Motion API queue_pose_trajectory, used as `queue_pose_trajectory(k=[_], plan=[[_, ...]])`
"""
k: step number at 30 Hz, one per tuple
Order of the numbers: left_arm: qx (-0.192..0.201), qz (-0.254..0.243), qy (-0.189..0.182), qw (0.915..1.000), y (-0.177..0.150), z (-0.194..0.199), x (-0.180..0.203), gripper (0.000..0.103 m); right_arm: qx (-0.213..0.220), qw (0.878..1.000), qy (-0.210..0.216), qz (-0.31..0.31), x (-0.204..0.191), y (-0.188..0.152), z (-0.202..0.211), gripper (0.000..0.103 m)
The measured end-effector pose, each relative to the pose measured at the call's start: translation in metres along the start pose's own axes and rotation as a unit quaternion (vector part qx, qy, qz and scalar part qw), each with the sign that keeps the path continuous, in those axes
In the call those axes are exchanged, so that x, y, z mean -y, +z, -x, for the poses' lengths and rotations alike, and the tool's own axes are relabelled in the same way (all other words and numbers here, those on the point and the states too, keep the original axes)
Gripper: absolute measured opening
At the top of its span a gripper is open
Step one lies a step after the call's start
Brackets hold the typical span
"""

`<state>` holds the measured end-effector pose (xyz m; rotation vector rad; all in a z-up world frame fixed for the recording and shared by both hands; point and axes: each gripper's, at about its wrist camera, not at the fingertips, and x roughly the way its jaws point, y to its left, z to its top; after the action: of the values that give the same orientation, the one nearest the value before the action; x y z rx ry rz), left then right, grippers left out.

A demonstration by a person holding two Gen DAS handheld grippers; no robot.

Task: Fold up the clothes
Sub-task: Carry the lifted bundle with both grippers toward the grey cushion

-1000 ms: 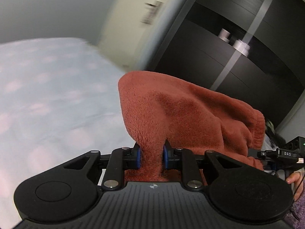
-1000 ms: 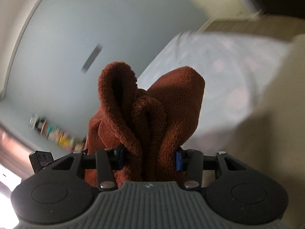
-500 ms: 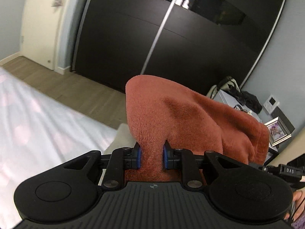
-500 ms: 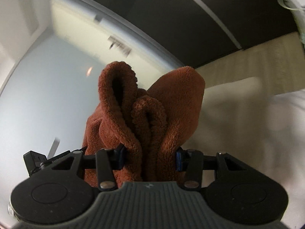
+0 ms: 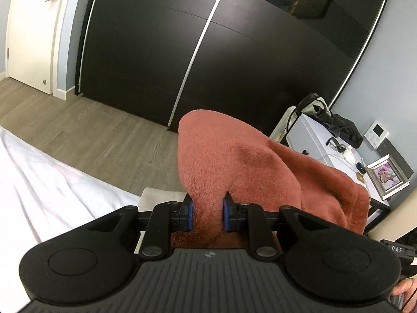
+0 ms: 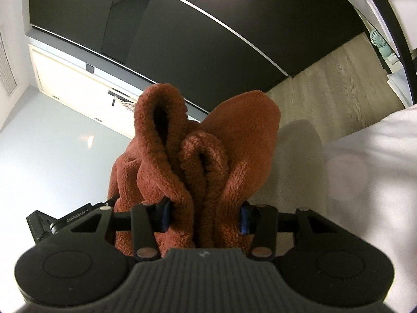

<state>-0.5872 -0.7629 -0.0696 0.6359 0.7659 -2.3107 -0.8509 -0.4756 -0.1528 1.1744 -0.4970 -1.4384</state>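
Observation:
A rust-red fleece garment (image 5: 234,161) is held up in the air between both grippers. My left gripper (image 5: 207,212) is shut on a pinch of its fabric, which rises in a hump and drapes off to the right. My right gripper (image 6: 204,216) is shut on a thick bunch of several folds of the same garment (image 6: 208,156), which stand up between the jaws. The rest of the garment hangs below, hidden by the gripper bodies.
A white bed sheet (image 5: 39,187) lies low at the left, also at the right in the right wrist view (image 6: 370,172). A black sliding wardrobe (image 5: 208,52) and wood floor (image 5: 91,135) are ahead. A cluttered white side table (image 5: 338,151) stands right.
Both grippers have swung up and away from the bed with the garment, so the views turned from the bed and wall toward the wardrobe and floor. The grips have not changed.

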Motion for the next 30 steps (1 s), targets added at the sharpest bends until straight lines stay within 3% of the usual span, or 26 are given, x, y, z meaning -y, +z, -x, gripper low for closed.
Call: queue_pose_trajectory(k=[7, 11, 15, 21, 25, 28, 30], plan=[[-0.016, 0.014, 0.025, 0.9995, -0.015, -0.025, -0.011, 0.022, 0.008, 0.999, -0.04, -0.005, 0.007, -0.015, -0.025, 0.05], [-0.001, 0.02, 0.044, 0.9988, -0.018, -0.012, -0.019, 0.025, 0.0, 0.999, -0.05, -0.015, 0.022, -0.019, -0.032, 0.05], [0.008, 0.005, 0.057, 0.9983, -0.018, 0.012, -0.013, 0.025, -0.006, 0.997, -0.072, -0.017, 0.025, -0.018, -0.034, 0.053], [0.002, -0.049, 0.05, 0.9975, -0.032, 0.038, 0.02, 0.025, -0.022, 0.992, -0.127, 0.006, 0.021, -0.017, -0.042, 0.066], [-0.009, -0.078, 0.064, 0.9949, -0.051, 0.042, 0.034, 0.025, -0.026, 0.993, -0.118, 0.0, 0.015, -0.012, -0.028, 0.07], [0.01, -0.057, 0.07, 0.9959, -0.067, 0.062, 0.025, 0.031, -0.038, 0.994, -0.101, -0.024, 0.02, -0.008, -0.021, 0.071], [0.012, -0.051, 0.088, 0.9947, -0.08, 0.074, 0.016, 0.047, -0.046, 0.994, -0.092, -0.037, 0.023, -0.007, -0.019, 0.072]])
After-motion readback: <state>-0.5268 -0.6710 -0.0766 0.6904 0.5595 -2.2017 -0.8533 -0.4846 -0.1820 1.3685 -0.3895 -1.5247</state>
